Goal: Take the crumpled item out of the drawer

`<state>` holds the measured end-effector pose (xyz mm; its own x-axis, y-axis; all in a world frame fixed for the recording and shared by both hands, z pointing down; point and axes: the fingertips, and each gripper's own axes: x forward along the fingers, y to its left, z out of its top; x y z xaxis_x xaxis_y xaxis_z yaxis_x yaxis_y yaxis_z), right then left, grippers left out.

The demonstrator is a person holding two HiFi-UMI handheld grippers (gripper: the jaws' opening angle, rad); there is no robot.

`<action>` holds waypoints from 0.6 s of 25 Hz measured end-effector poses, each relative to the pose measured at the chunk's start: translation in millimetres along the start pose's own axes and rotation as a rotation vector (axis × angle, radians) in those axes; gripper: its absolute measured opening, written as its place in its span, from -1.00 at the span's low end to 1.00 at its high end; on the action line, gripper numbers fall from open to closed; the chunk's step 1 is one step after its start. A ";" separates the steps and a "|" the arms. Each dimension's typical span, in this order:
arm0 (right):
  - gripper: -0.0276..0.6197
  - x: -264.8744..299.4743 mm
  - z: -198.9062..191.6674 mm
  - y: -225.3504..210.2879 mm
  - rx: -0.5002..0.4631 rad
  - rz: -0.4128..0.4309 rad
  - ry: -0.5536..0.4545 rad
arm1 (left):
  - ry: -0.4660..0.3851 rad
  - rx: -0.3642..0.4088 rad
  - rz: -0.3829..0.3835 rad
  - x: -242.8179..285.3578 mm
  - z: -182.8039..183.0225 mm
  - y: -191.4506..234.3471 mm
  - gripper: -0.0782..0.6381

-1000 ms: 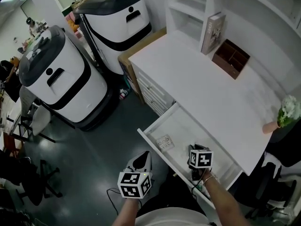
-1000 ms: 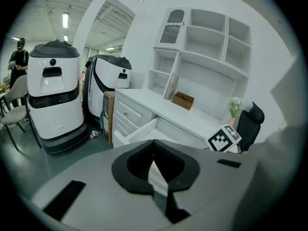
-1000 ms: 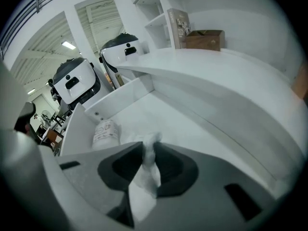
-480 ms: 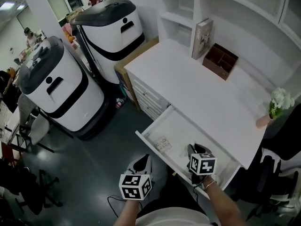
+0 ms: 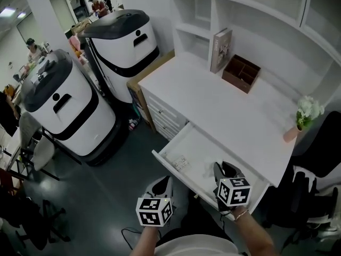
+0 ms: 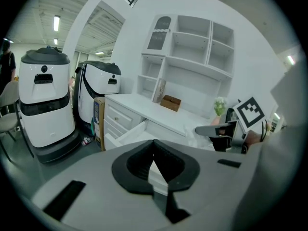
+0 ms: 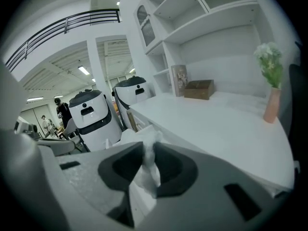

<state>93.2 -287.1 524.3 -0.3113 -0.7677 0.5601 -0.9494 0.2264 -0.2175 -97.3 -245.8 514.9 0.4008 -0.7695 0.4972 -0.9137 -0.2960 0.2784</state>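
Observation:
A crumpled white paper (image 7: 144, 172) is pinched between the black pads of my right gripper (image 7: 148, 147), which is shut on it. In the head view the right gripper (image 5: 222, 169) hangs above the front right part of the open white drawer (image 5: 171, 143), and the paper is hidden behind its jaws. My left gripper (image 5: 162, 183) is in front of the drawer, over the dark floor. In the left gripper view, the left gripper (image 6: 153, 142) has its pads meeting at the tips with nothing held. The right gripper (image 6: 201, 129) shows there to the right.
A small flat packet (image 5: 180, 162) lies in the drawer. On the white desk (image 5: 213, 108) stand a book (image 5: 220, 49), a brown organiser (image 5: 241, 73) and a vase of flowers (image 5: 301, 117). Two large white-and-black machines (image 5: 64, 105) (image 5: 125, 44) stand left; a dark chair (image 5: 314, 188) is at right.
My right gripper has risen out of the drawer with the crumpled paper in its jaws. The left gripper has stayed in front of the drawer. The head view has tilted up.

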 end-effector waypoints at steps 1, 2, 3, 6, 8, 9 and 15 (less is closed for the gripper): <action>-0.66 -5.1 2.0 1.1 0.003 -0.001 -0.012 | -0.002 0.001 -0.005 -0.8 0.5 -1.2 -0.79; -0.66 -10.3 4.0 2.4 0.005 -0.001 -0.024 | -0.005 0.004 -0.009 -1.7 1.1 -2.2 -0.79; -0.66 -15.5 6.0 3.6 0.006 -0.002 -0.037 | -0.007 0.008 -0.013 -2.6 1.8 -3.1 -0.79; -0.66 -31.0 13.4 6.5 -0.003 -0.008 -0.080 | -0.015 0.026 -0.021 -5.0 4.8 -5.4 -0.79; -0.66 -40.8 18.6 9.6 -0.015 -0.009 -0.109 | -0.020 0.037 -0.025 -6.8 6.6 -6.3 -0.79; -0.66 -45.7 20.9 11.7 -0.019 -0.008 -0.123 | -0.022 0.042 -0.025 -7.9 7.0 -6.6 -0.79; -0.66 -73.6 33.3 25.2 -0.040 0.009 -0.206 | -0.031 0.054 -0.028 -14.3 6.4 -10.2 -0.79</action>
<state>93.5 -244.8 450.9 -0.3085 -0.8712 0.3819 -0.9489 0.2539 -0.1874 -94.2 -235.4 499.7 0.4248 -0.7776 0.4635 -0.9048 -0.3473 0.2466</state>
